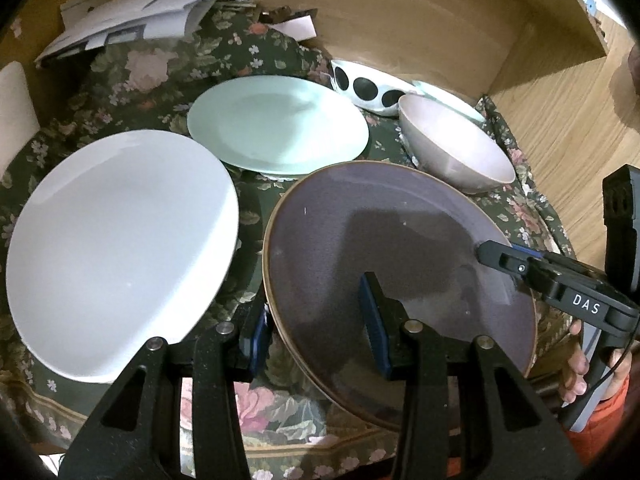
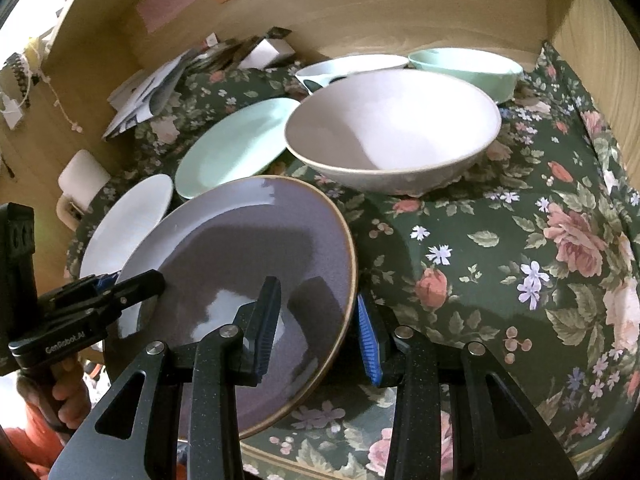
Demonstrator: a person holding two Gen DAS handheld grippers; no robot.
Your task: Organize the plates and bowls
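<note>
A purple plate (image 1: 384,248) with a brown rim lies on the floral cloth, also in the right wrist view (image 2: 240,248). My left gripper (image 1: 316,332) straddles its left rim, jaws apart, one finger over the plate and one outside. My right gripper (image 2: 320,320) straddles its right rim the same way and shows at the plate's right edge in the left wrist view (image 1: 504,258). A white plate (image 1: 116,248) lies left, a mint plate (image 1: 276,124) behind. A pinkish bowl (image 2: 392,128), a spotted bowl (image 1: 368,86) and a mint bowl (image 2: 468,70) stand at the back.
The dishes rest on a dark floral cloth (image 2: 500,264) inside a wooden enclosure with a back wall (image 1: 400,12). Loose white papers (image 1: 136,20) lie at the back left. A white object (image 2: 82,178) sits at the left edge.
</note>
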